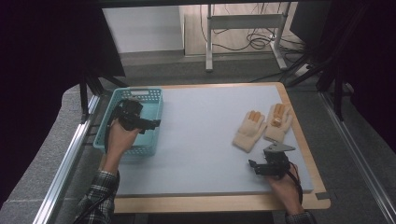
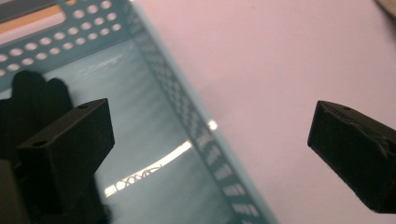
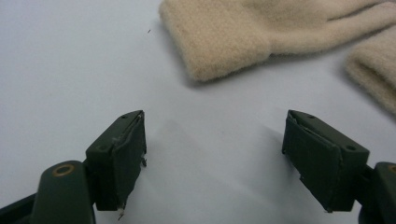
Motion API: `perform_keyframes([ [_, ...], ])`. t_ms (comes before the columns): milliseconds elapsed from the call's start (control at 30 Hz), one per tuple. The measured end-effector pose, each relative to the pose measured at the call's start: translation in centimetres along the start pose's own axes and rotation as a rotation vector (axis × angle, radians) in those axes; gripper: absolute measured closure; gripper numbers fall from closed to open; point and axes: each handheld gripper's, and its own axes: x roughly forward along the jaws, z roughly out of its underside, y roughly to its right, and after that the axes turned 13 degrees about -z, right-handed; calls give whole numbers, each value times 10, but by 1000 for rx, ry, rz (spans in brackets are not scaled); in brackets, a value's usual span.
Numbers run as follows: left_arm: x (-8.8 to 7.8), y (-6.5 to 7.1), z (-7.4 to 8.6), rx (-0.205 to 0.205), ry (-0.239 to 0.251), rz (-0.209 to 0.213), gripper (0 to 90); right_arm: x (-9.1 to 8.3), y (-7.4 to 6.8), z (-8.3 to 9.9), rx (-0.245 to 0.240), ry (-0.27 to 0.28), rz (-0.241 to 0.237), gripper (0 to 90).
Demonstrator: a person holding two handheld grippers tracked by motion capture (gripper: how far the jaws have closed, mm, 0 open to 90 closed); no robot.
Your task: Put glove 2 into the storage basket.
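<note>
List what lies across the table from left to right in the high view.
Teal basket with the left gripper above it → left glove → right gripper → right glove.
</note>
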Motion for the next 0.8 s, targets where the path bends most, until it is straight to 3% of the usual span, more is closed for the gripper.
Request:
perform_keyframes([
  [467,-8,63,7,105,56,79,7,0,0,0,-1,0,0,213],
  [800,-9,108,25,167,94,136,5,0,0,0,-3,0,3,211],
])
